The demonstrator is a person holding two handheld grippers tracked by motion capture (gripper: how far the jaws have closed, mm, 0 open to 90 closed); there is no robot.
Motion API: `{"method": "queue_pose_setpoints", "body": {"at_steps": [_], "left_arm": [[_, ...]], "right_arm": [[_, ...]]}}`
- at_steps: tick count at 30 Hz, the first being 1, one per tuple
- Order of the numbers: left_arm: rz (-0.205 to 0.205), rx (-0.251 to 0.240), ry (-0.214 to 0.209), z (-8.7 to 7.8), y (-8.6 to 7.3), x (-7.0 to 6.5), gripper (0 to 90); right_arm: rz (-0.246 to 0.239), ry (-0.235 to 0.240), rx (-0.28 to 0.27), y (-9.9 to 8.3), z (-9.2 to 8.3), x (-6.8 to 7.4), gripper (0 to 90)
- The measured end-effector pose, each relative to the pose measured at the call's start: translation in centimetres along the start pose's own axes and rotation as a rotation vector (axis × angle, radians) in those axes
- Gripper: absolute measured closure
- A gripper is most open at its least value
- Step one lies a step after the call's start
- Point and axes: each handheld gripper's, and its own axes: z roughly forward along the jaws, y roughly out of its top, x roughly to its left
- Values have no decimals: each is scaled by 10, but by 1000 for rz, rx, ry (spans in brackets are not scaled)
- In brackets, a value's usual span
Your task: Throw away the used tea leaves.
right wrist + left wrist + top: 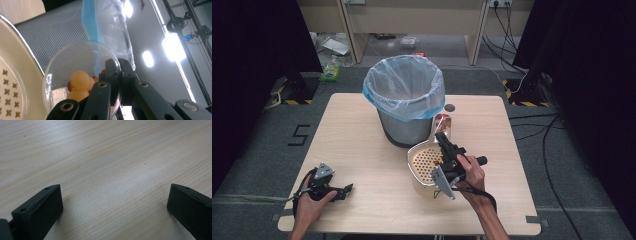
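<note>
A clear plastic cup [443, 123] with a yellow duck-like toy [79, 82] inside stands between the grey mesh trash bin [405, 127] and a cream perforated strainer bowl [424, 162]. My right gripper [441, 136] is shut on the cup's rim [75, 46], one jaw inside and one outside. In the right gripper view the right gripper [118, 62] pinches that thin wall, with the strainer bowl [15, 75] at the left. My left gripper [348, 189] rests on the table's front left, open, with bare wood between its jaws [113, 195].
The bin carries a blue-edged plastic liner [404, 87] and stands at the table's [357, 150] back middle. A small dark round hole [449, 107] sits in the tabletop behind the cup. Cables [552, 150] run over the floor at the right.
</note>
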Motion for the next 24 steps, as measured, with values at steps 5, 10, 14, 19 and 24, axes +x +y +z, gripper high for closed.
{"method": "queue_pose_setpoints", "body": {"at_steps": [5, 10, 14, 19, 24], "left_arm": [[0, 0, 0, 0, 0, 0, 0], [0, 1, 0, 0, 0, 0, 0], [0, 1, 0, 0, 0, 0, 0], [1, 1, 0, 0, 0, 0, 0], [0, 0, 0, 0, 0, 0, 0]], "right_arm": [[-38, -27, -6, -2, -2, 1, 878], [-78, -34, -13, 0, -1, 4, 878], [-96, -62, -50, 3, -4, 6, 880], [-113, -46, -40, 4, -2, 10, 879], [-147, -74, -56, 4, -1, 11, 880]]}}
